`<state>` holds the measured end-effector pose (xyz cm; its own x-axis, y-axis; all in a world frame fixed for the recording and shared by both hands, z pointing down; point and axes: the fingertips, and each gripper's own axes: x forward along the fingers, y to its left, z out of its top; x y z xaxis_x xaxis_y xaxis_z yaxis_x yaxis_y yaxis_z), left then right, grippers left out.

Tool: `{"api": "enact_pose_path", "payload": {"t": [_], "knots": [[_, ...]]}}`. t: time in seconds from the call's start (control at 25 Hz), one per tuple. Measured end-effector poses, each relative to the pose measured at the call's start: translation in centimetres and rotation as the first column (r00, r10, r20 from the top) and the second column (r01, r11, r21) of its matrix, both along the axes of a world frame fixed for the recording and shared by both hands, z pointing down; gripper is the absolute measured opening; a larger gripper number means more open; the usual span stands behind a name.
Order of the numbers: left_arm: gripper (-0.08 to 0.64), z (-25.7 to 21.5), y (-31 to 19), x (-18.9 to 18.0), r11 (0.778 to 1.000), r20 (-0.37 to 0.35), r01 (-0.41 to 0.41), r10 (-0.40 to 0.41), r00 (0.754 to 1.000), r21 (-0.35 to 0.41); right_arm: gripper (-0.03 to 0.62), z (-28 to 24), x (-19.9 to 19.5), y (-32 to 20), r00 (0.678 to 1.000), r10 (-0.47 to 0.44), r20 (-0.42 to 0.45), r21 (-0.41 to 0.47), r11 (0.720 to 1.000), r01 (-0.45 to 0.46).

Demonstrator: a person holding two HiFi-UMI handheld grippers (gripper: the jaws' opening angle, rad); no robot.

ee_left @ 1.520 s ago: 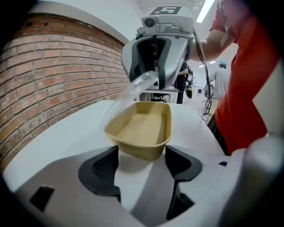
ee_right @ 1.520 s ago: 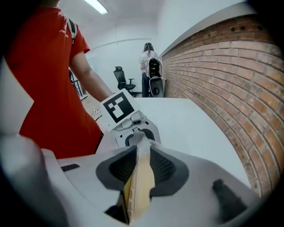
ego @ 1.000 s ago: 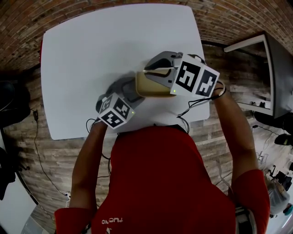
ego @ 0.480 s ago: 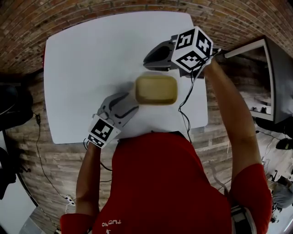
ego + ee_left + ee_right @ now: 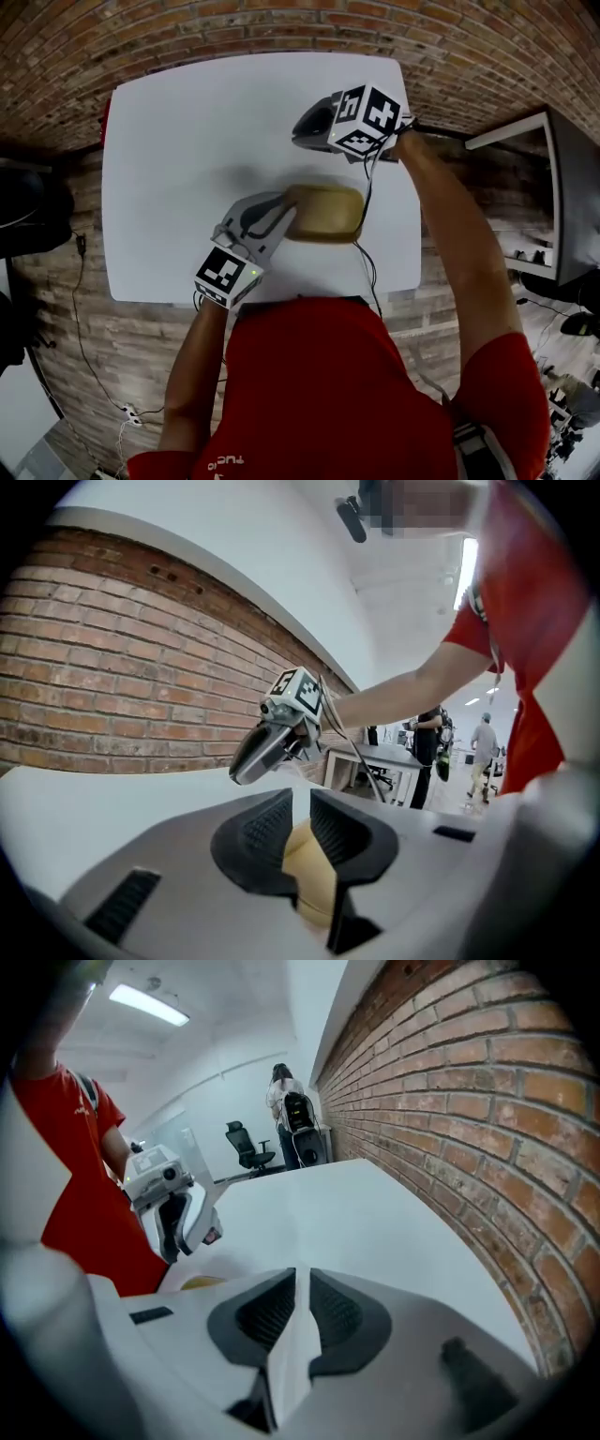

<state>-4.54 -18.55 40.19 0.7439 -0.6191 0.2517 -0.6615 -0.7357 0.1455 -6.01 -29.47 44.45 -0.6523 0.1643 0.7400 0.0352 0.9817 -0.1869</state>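
A tan oblong tray (image 5: 326, 213) hangs over the near part of the white table (image 5: 178, 141). My left gripper (image 5: 284, 217) is shut on its left rim; in the left gripper view the tan rim (image 5: 316, 885) stands edge-on between the jaws of my left gripper (image 5: 300, 822). My right gripper (image 5: 312, 127) is beyond the tray, apart from it, over the table's far right. It is shut on a thin, whitish, see-through sheet (image 5: 289, 1365) that sticks up between the jaws of the right gripper (image 5: 302, 1312). Each gripper shows in the other's view: right gripper (image 5: 277, 742), left gripper (image 5: 174, 1209).
A brick wall (image 5: 487, 1119) runs along the table's far side. The table's near edge (image 5: 309, 295) lies just under the tray, against the person's red shirt (image 5: 328, 394). Office chairs and a person (image 5: 286, 1110) stand far beyond the table's end.
My right gripper left the tray and moved to the table's far side with the see-through sheet. My left gripper's jaws, wide apart before, closed on the tray's left rim.
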Motion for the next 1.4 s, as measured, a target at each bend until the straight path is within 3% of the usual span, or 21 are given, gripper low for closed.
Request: {"api": "enact_pose_path", "payload": {"t": [0.24, 0.32, 0.4, 0.52, 0.64, 0.72, 0.8, 0.92, 1.0, 1.2, 1.4], "knots": [[0.058, 0.0, -1.8, -0.4, 0.998, 0.004, 0.064, -0.064, 0.998, -0.01, 0.062, 1.8, 0.1, -1.9, 1.0, 0.018, 0.005, 0.205, 0.979, -0.018], [0.053, -0.2, -2.1, -0.4, 0.997, 0.006, 0.075, -0.075, 0.997, 0.001, 0.133, 1.6, 0.1, -2.6, 0.999, 0.031, 0.017, 0.295, 0.955, -0.034], [0.044, -0.8, -2.5, -0.5, 0.996, 0.002, 0.092, -0.092, 0.996, 0.017, 0.156, 0.5, 0.1, -2.9, 0.997, 0.044, 0.06, 0.367, 0.928, -0.063], [0.037, -2.0, -3.2, -0.7, 0.991, -0.008, 0.123, -0.123, 0.992, 0.048, 0.156, -3.1, -0.2, -2.1, 0.978, 0.051, 0.201, 0.409, 0.903, -0.131], [0.035, -4.0, -3.8, -0.9, 0.984, -0.033, 0.15, -0.148, 0.989, 0.098, 0.151, -7.5, -0.1, 0.0, 0.926, 0.068, 0.371, 0.399, 0.889, -0.225], [0.032, -5.3, -3.9, -1.0, 0.98, -0.036, 0.162, -0.159, 0.987, 0.115, 0.111, -10.0, 0.4, 1.4, 0.88, 0.091, 0.467, 0.395, 0.869, -0.299], [0.031, -6.2, -3.8, -1.2, 0.978, -0.019, 0.168, -0.167, 0.986, 0.12, 0.071, -12.3, 1.1, 2.7, 0.808, 0.128, 0.575, 0.358, 0.849, -0.389], [0.029, -8.9, -3.9, -1.0, 0.964, -0.083, 0.189, -0.176, 0.981, 0.189, 0.054, -15.0, 2.1, 4.7, 0.683, 0.214, 0.699, 0.247, 0.823, -0.511], [0.027, -10.2, -3.6, -0.8, 0.958, -0.109, 0.191, -0.171, 0.979, 0.213, 0.048, -15.3, 3.0, 5.9, 0.636, 0.272, 0.722, 0.193, 0.804, -0.563], [0.023, -12.1, -2.1, 0.8, 0.957, -0.13, 0.16, -0.132, 0.983, 0.242, 0.04, -15.7, 4.6, 8.6, 0.558, 0.366, 0.745, 0.115, 0.754, -0.647], [0.015, -12.2, -0.5, 1.6, 0.962, -0.137, 0.135, -0.105, 0.985, 0.238, 0.034, -15.9, 5.4, 10.3, 0.504, 0.416, 0.757, 0.059, 0.724, -0.687]]}}
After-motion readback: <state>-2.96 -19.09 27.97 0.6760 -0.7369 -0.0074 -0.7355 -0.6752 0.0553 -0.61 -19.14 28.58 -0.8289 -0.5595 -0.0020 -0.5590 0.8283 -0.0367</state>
